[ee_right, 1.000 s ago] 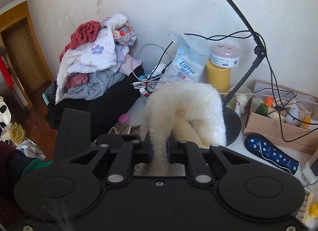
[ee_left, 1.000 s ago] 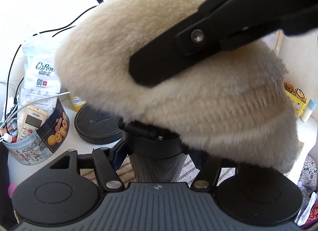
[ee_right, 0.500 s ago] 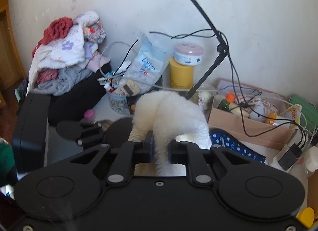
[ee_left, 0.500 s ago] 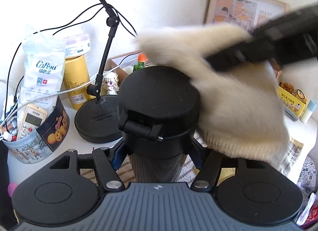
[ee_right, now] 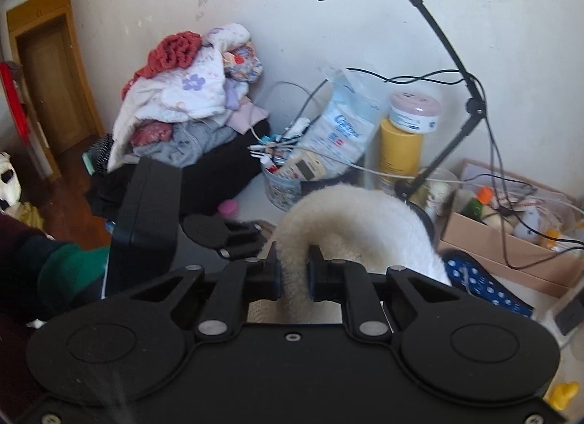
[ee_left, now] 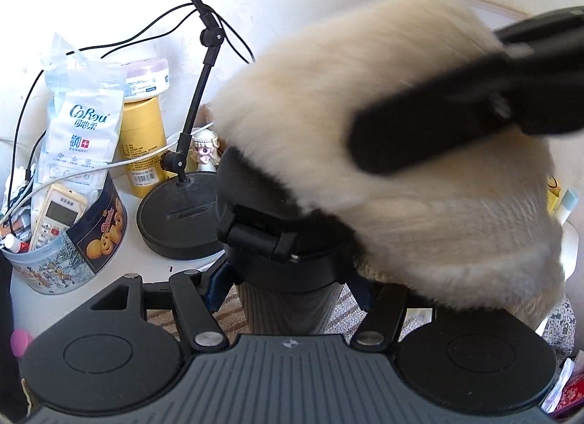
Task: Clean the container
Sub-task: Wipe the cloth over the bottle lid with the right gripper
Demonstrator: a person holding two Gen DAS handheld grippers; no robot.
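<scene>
Container clamped upright in left tool, right tool pinching fluffy cloth draped over its lid

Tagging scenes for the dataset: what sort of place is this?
Likely a lived-in bedroom or spare room at home, not a lab. A pile of clothes is heaped against the wall, a wooden door opens off it, and a cluttered white table holds a cookie tin with a remote control.
</scene>
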